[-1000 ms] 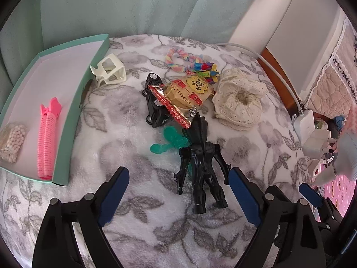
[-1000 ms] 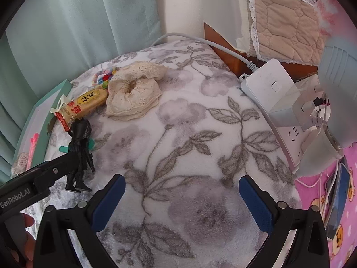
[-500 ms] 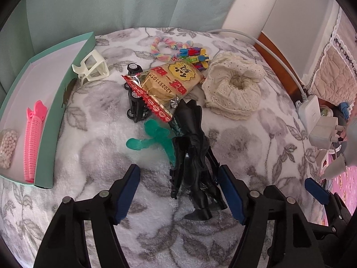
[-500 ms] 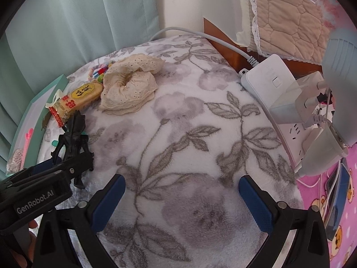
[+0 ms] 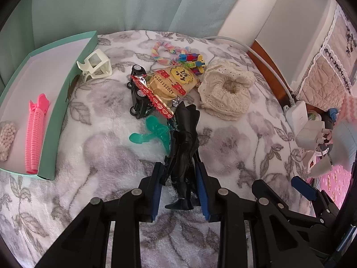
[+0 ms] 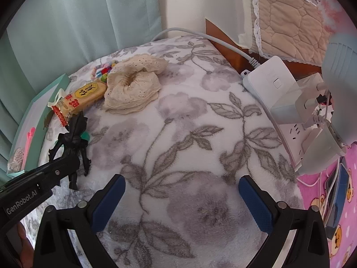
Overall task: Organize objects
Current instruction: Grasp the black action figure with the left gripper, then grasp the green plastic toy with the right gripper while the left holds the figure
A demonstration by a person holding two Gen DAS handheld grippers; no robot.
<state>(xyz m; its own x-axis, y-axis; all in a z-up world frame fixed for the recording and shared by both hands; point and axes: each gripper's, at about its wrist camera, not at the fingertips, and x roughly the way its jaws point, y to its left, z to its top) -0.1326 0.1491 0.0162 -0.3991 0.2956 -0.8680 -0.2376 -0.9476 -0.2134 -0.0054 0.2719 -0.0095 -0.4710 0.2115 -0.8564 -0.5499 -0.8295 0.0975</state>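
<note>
A black action figure (image 5: 185,147) lies on the floral blanket, and my left gripper (image 5: 179,178) is shut on its legs. In the right wrist view the same figure (image 6: 73,134) shows at the left with the left gripper's arm across it. Behind it lie a green toy figure (image 5: 154,131), a black toy car (image 5: 139,98) and a snack packet (image 5: 171,82). A teal tray (image 5: 64,102) on the left holds a pink hair clip (image 5: 35,129) and a bag of beads (image 5: 6,136). My right gripper (image 6: 181,198) stands open over bare blanket.
A cream lace scrunchie (image 5: 225,93), a colourful braided band (image 5: 165,49), a block toy (image 5: 191,59) and a white clip (image 5: 94,65) lie further back. A white power strip (image 6: 276,89) with plugs and cable sits at the bed's right edge. Curtain hangs behind.
My left gripper moved forward over the black figure and its jaws closed from wide open onto the figure's legs. The right gripper stayed open and barely shifted.
</note>
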